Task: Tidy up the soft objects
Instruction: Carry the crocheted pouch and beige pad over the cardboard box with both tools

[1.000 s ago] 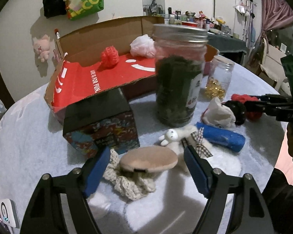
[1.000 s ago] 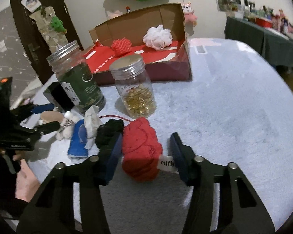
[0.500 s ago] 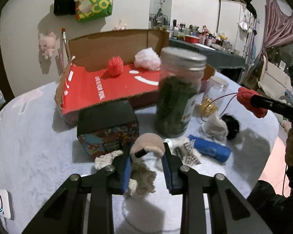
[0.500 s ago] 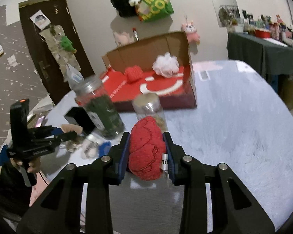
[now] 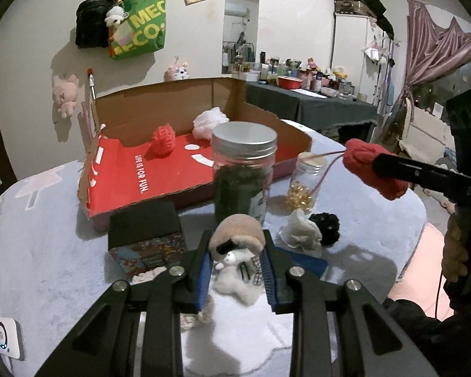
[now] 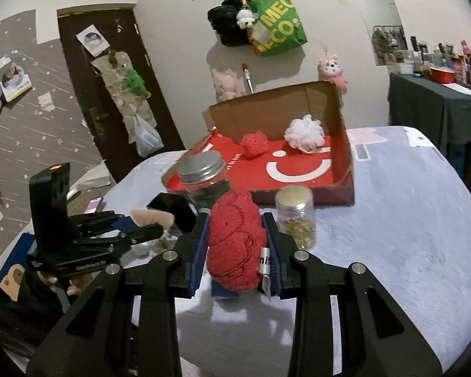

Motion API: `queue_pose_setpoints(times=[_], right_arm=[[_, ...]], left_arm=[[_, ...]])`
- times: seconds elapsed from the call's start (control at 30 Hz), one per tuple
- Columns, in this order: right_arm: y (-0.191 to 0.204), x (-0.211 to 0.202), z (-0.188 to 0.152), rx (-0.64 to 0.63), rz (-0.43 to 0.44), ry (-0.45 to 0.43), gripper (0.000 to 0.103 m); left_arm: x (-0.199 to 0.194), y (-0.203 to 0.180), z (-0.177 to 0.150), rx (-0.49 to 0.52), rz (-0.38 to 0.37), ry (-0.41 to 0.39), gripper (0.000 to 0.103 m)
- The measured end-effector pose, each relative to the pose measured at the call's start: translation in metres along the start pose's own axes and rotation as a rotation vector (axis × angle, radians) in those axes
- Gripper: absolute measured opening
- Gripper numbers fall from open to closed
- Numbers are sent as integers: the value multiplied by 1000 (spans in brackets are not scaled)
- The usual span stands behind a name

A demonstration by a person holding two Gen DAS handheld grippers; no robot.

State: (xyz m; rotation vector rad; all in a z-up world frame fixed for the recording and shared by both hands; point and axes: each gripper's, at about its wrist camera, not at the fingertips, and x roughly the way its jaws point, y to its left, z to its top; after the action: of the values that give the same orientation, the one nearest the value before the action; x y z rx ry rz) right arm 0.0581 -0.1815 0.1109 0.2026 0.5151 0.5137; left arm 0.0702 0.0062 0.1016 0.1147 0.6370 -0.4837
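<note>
My left gripper (image 5: 237, 253) is shut on a tan plush pad (image 5: 237, 235) and holds it above the table; it also shows in the right wrist view (image 6: 152, 218). My right gripper (image 6: 235, 245) is shut on a red plush toy (image 6: 235, 242) with a white tag, lifted off the table; it shows at the right in the left wrist view (image 5: 373, 172). The open cardboard box (image 5: 160, 172) with a red floor holds a red knit ball (image 5: 163, 139) and a white puff (image 5: 208, 122). A white bunny plush (image 5: 234, 270), a cream cloth (image 5: 300, 235) and a black scrunchie (image 5: 325, 227) lie on the table.
A tall jar of dark leaves (image 5: 243, 176) and a small jar of gold bits (image 5: 304, 182) stand in front of the box. A black patterned box (image 5: 146, 238) sits at the left. A blue object (image 5: 307, 260) lies by the bunny. The table has a pale fuzzy cover (image 6: 408, 220).
Both grippers shut on their objects and lifted them: the left took the tan pad off the table, the right raised the red plush.
</note>
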Motion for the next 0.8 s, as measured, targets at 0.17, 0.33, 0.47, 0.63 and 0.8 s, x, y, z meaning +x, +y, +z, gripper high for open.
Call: queue_pose_setpoints(times=[0.17, 0.33, 0.47, 0.63, 0.8], right_arm=[[-2, 8, -4, 23, 29, 21, 32], [-9, 32, -21, 67, 47, 93, 32], [-13, 45, -31, 88, 51, 133, 32], [-19, 44, -33, 113, 58, 133, 32], [-27, 38, -29, 138, 62, 120, 32]], left_arm=[[1, -4, 0, -6, -9, -5, 30], [11, -6, -7, -23, -31, 22, 30], [18, -6, -13, -40, -41, 41, 30], [16, -2, -14, -57, -45, 41, 30], [8, 7, -12, -64, -8, 29, 30]])
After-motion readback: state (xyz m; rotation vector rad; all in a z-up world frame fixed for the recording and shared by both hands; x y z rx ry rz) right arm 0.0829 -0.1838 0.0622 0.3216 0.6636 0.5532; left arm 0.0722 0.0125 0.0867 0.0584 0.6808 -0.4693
